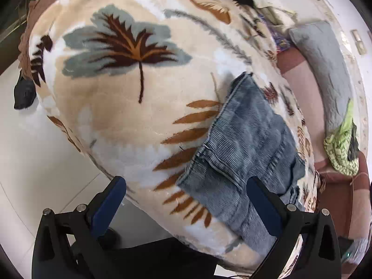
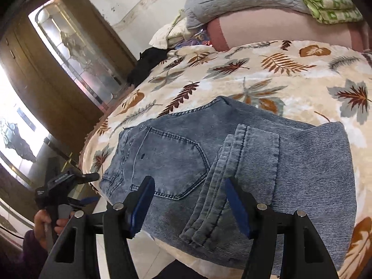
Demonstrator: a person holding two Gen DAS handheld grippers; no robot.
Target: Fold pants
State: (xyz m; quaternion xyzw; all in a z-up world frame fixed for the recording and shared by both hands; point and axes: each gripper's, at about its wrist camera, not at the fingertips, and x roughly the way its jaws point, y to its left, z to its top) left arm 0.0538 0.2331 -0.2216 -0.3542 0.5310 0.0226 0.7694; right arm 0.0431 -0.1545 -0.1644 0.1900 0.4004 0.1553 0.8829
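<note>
The folded, faded blue denim pants (image 2: 232,162) lie near the edge of the cream leaf-print blanket (image 2: 267,74). Both the left gripper (image 1: 186,200) and the right gripper (image 2: 189,207) stand apart, holding nothing.

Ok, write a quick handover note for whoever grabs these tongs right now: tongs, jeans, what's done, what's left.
Left tongs: open, empty, hovering by the near edge of the leaf-print blanket, beside the jeans.
Right tongs: open, empty, hovering over the jeans' near edge.
Jeans: on the blanket near the bed's edge, back pocket facing up, leg hems folded over beside the pocket.
Done: the jeans look folded into a compact bundle.
Left: probably one more fold or some smoothing, since the overlapping leg edges sit slightly uneven; whether another fold is needed cannot be told.
</note>
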